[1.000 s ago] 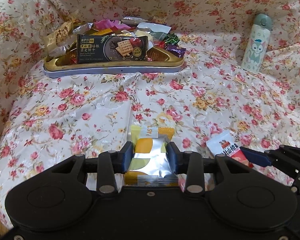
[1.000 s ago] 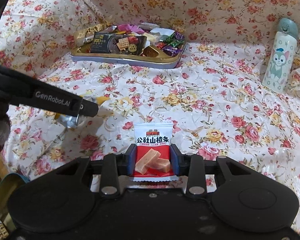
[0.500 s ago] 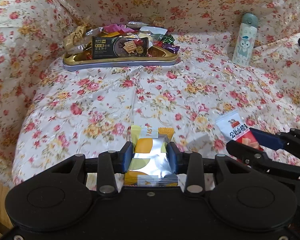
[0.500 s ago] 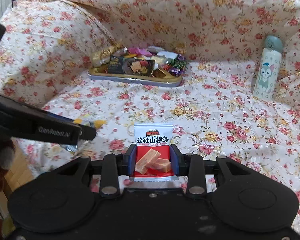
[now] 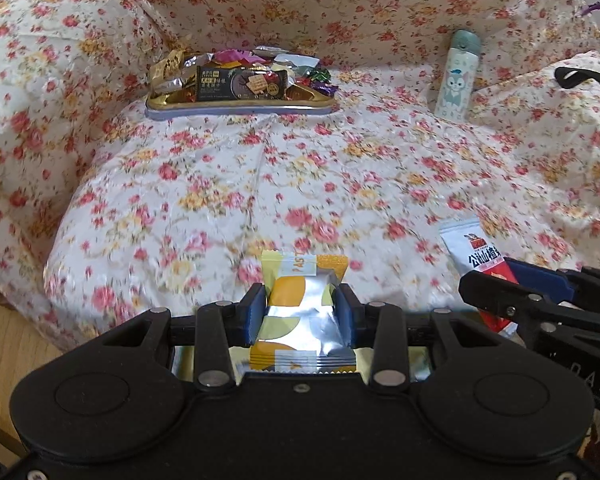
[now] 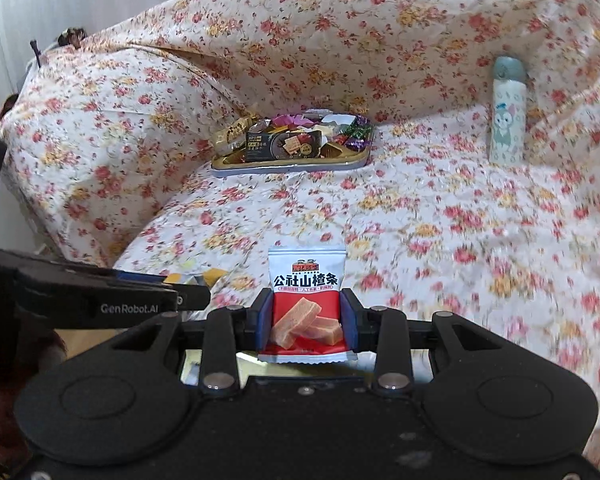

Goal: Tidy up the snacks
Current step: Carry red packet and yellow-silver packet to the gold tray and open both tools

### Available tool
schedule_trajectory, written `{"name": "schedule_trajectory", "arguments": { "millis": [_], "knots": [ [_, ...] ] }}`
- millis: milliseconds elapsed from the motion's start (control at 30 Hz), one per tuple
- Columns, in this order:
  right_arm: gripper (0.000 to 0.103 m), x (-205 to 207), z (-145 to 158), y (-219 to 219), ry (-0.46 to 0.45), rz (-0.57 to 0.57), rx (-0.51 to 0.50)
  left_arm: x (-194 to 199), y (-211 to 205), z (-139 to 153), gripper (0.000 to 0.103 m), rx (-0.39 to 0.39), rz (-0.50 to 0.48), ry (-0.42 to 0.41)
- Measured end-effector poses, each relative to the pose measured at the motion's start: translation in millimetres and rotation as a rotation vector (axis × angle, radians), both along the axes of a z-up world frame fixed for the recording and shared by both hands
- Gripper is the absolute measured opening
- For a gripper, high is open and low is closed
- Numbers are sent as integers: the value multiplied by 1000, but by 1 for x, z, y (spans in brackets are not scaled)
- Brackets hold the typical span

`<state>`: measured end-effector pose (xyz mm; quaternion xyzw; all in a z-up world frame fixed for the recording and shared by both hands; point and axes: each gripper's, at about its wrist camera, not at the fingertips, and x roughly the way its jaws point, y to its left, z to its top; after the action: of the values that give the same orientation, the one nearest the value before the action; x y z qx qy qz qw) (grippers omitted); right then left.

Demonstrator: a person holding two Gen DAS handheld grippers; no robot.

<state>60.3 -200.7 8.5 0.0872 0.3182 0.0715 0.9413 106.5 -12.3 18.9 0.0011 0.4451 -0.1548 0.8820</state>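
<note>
In the right claw, a red-and-white hawthorn snack packet

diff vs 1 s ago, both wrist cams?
Both claws pulled back and up from the snack tray, which shrinks in both views. Unchanged: left claw clamps the yellow-silver packet, right claw clamps the red hawthorn packet; bottle stays upright.

"GenRobot.AI" on left tool
</note>
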Motion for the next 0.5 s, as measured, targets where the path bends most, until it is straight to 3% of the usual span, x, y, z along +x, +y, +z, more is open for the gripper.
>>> {"name": "schedule_trajectory", "arguments": {
  "millis": [200, 500],
  "knots": [
    [37, -40, 2, -8, 10, -42, 101, -30, 2, 1, 46, -27, 6, 5],
    [37, -83, 1, -15, 12, -95, 131, -54, -1, -6, 46, 0, 18, 14]
  ]
}}
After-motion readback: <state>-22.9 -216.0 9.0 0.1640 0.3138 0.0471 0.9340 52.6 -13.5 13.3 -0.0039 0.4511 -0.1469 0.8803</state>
